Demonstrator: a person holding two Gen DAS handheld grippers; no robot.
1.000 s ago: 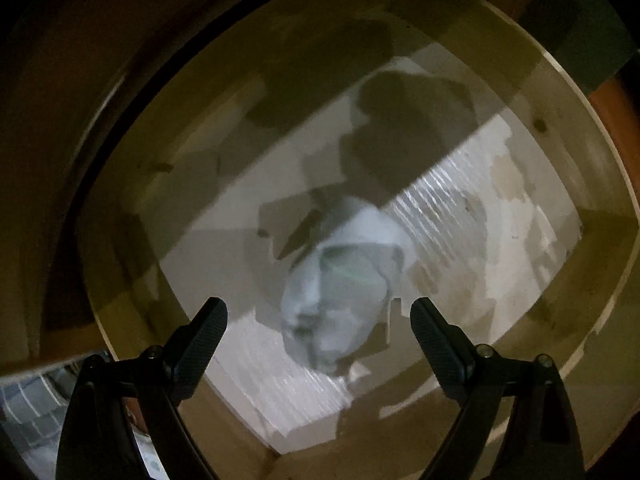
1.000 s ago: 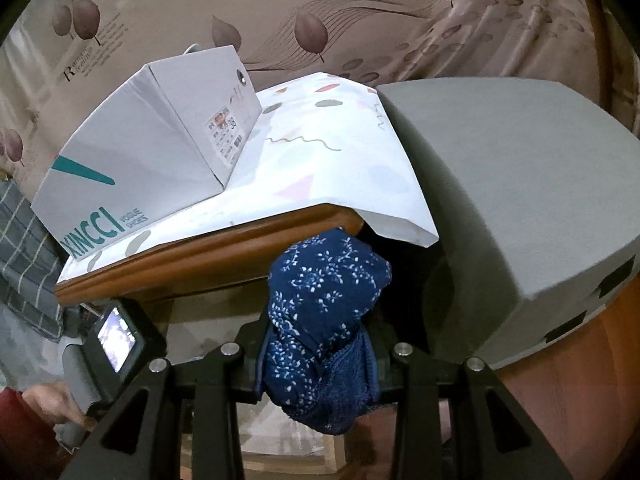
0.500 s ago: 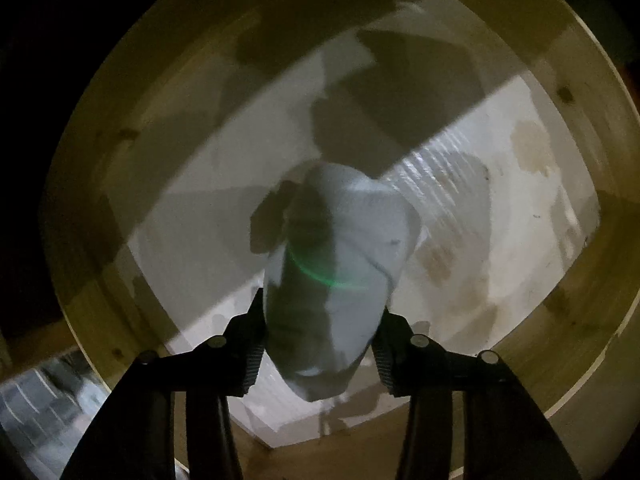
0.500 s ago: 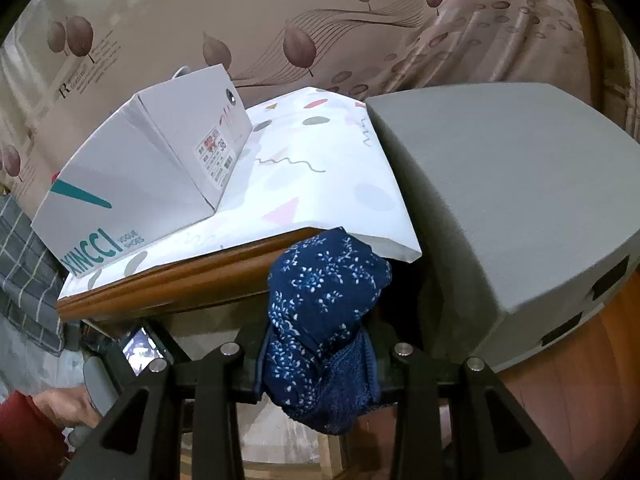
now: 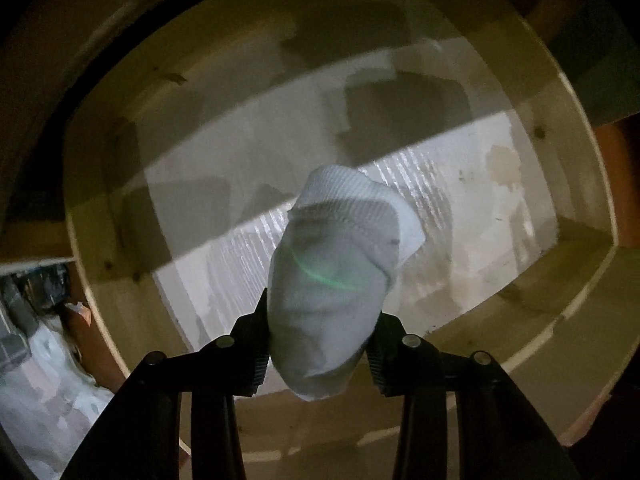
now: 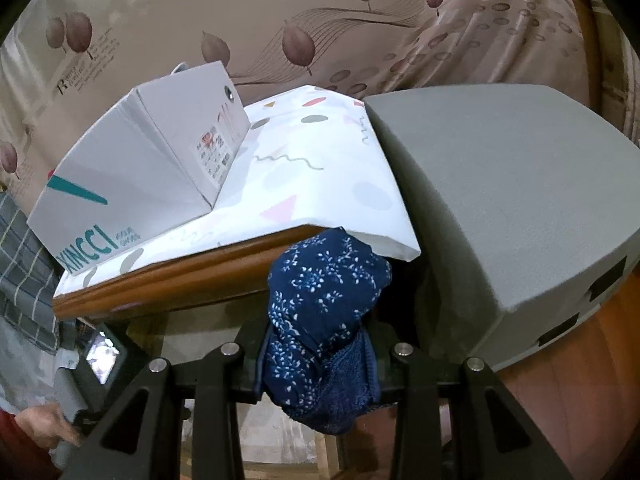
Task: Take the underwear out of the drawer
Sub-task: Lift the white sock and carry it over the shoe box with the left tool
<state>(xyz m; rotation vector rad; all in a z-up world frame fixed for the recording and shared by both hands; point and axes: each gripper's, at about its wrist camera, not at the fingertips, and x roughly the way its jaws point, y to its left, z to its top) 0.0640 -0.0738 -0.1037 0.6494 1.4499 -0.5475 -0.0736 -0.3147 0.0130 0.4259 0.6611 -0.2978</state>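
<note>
In the left wrist view a white rolled garment (image 5: 336,264) with a ribbed band sits between the jaws of my left gripper (image 5: 320,332). Those jaws are closing and the pads press on its sides. It hangs above the pale liner of the open wooden drawer (image 5: 580,184), and the gripper points straight down into it. In the right wrist view my right gripper (image 6: 318,344) is shut on a bundle of dark blue floral underwear (image 6: 324,296), held in front of the cabinet's wooden top edge (image 6: 180,276).
A white shoe box (image 6: 132,184) lies on a patterned white cloth (image 6: 320,168) covering the cabinet top. A large grey box (image 6: 512,200) stands to the right. A person's hand (image 6: 40,428) holds the other gripper's handle at lower left. A leaf-print curtain hangs behind.
My left gripper went from wide open above the white garment to closed on it, and the garment now hangs off the drawer floor. The right gripper and its blue bundle stayed put.
</note>
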